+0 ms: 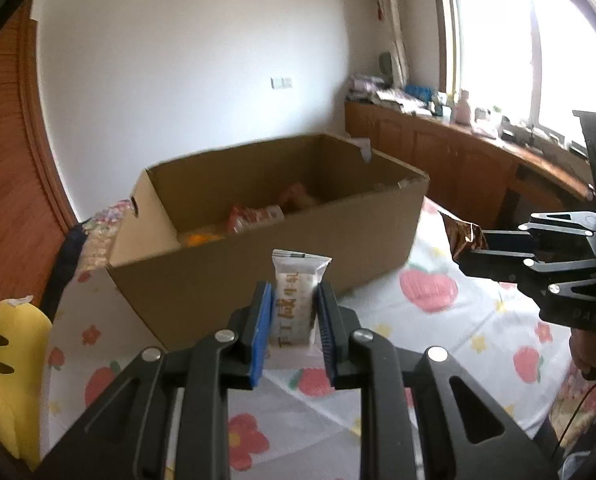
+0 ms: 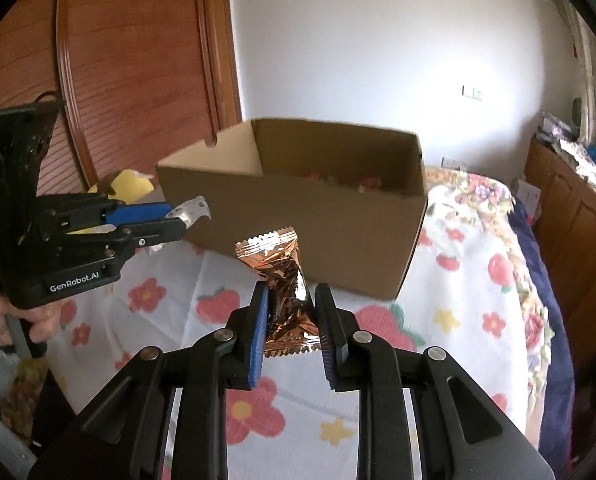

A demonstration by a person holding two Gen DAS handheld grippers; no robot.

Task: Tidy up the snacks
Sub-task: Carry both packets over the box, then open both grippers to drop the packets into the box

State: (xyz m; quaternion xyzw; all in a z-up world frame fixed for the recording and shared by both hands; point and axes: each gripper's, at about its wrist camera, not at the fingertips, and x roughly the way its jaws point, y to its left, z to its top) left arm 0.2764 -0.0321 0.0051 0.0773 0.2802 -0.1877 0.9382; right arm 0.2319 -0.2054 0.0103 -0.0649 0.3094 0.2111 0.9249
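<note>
While the left gripper (image 1: 293, 320) is clamped on a white snack packet (image 1: 298, 300) printed with gold characters, the left wrist view shows that packet standing upright between the blue pads, in front of the near wall of an open cardboard box (image 1: 257, 264). Red and orange snack packs (image 1: 253, 218) lie inside the box. It sits on a bed under a strawberry-print sheet (image 1: 430, 292). At the right edge, the right gripper (image 1: 468, 246) holds a crinkled copper foil packet (image 1: 460, 232) just beside the box's right corner. A yellow plush toy (image 1: 9, 372) lies at the left.

From the right wrist view, the right gripper (image 2: 289, 326) pinches the copper foil packet (image 2: 281, 284) at its middle, its crimped end pointing toward the cardboard box (image 2: 318, 224). To the left, a hand (image 2: 25, 320) grips the left gripper (image 2: 181, 218), from whose tips the white packet (image 2: 191, 208) protrudes, close to the box's left corner.
</note>
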